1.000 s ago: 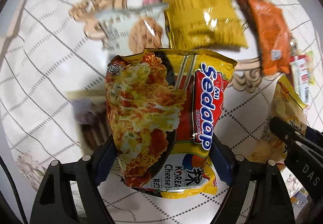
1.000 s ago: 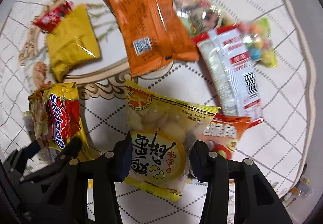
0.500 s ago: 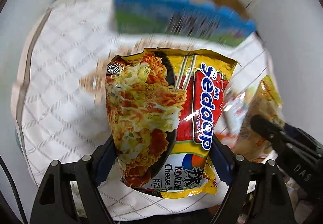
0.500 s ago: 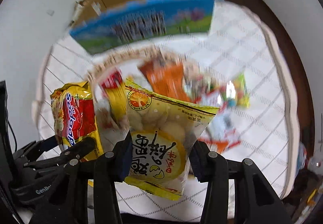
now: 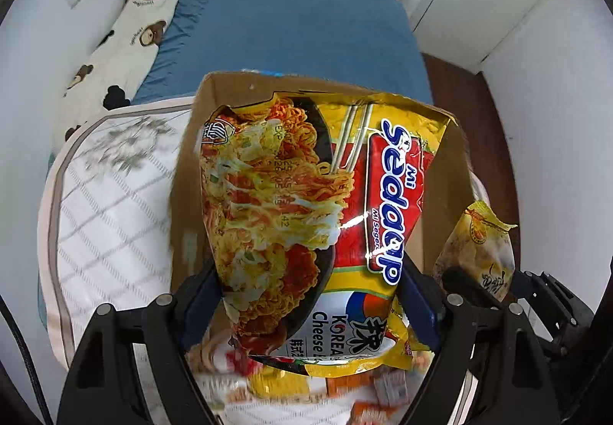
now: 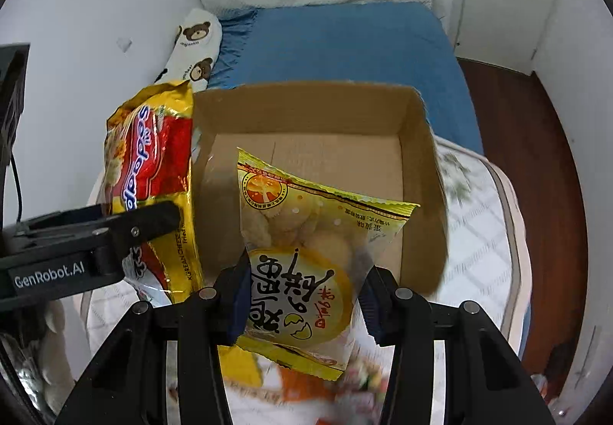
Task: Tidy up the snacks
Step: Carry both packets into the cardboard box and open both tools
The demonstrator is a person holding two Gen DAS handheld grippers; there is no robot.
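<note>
The noodle packet (image 5: 306, 218), clamped in the left hand-held gripper (image 5: 306, 306), hides most of the cardboard box (image 5: 187, 195).

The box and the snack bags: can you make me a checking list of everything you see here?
Surface: white quilted cover with grid lines, the box stands on it.
Job's things: open cardboard box, its floor bare where it shows; noodle pack; yellow snack bag.
Clutter: blurred snack packets low in the picture.
Grippers: left gripper shut on the noodle pack; right gripper shut on the yellow snack bag, both in front of the box.
Cables: thin black cable at the left edge.
Surroundings: blue bed, bear-print pillow, white walls, door.
</note>
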